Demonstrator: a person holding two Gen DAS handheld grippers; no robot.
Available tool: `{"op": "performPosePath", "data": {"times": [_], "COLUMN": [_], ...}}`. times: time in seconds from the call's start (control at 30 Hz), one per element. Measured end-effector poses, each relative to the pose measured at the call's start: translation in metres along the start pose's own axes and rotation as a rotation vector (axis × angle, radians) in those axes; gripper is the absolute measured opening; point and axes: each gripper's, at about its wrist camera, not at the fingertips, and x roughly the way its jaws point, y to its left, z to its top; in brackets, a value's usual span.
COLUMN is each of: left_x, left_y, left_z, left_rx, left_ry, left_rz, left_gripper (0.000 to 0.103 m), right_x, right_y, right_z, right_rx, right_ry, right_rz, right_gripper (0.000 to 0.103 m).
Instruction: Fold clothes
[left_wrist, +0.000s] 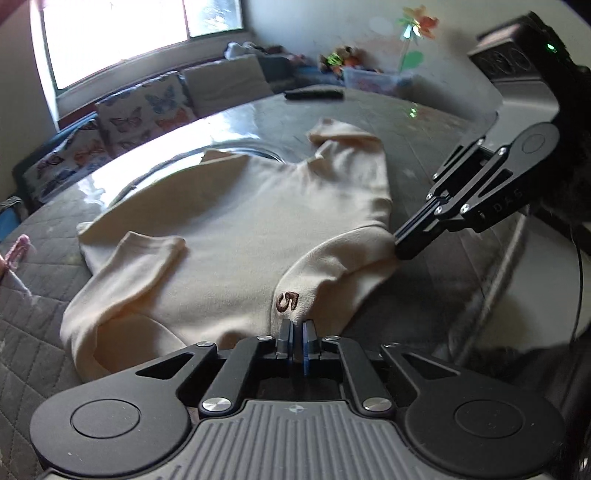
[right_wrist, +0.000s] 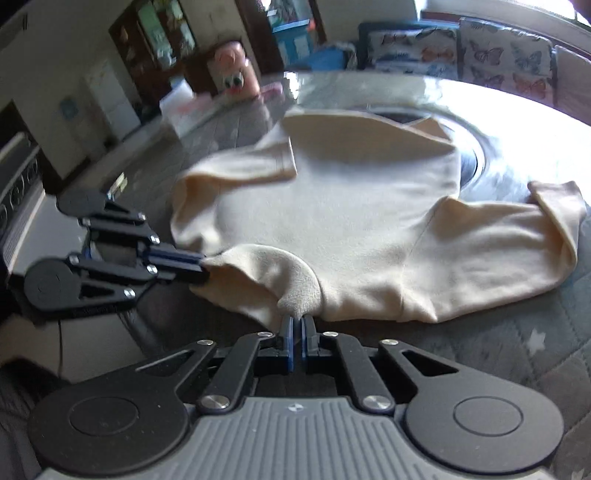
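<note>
The cream shirt (left_wrist: 236, 221) lies spread on the table (left_wrist: 424, 140), its body running away from me, one short sleeve folded in over it. My left tool (left_wrist: 295, 326) and right tool (right_wrist: 297, 319) are both pinched tight on its near edge, side by side, so any fold goes forward over the body.

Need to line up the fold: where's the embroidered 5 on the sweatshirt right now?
In the left wrist view, the brown 5 sits on the cream sweatshirt just ahead of the left gripper, near the edge it pinches.
</note>
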Motion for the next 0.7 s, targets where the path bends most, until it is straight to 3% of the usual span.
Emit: {"op": "performPosePath", "data": {"times": [0.13, 0.27, 0.5, 0.7], "left_x": [-0.010, -0.018, 0.016, 0.040], "left_y": [0.004, 0.015, 0.035, 0.061], "left_z": [0.000, 0.015, 0.027, 0.017], "left_rx": [0.022, 0.001, -0.130, -0.240], "left_ry": [-0.010, -0.064, -0.061, -0.026], "left_rz": [-0.024, 0.022, 0.085, 0.170], "left_gripper": [0.010, 0.010, 0.010, 0.011], "right_x": [-0.009, -0.022, 0.001, 0.029], "right_y": [0.003, 0.002, -0.016, -0.028], "right_z": [0.004, 0.017, 0.037, 0.043], "right_rx": [-0.066, -0.098, -0.062, -0.066], "right_ry": [0.032, -0.035, -0.120, -0.121], "right_rz": [0.026, -0.011, -0.071, -0.094], "right_gripper": [0.009, 0.009, 0.016, 0.023]}}
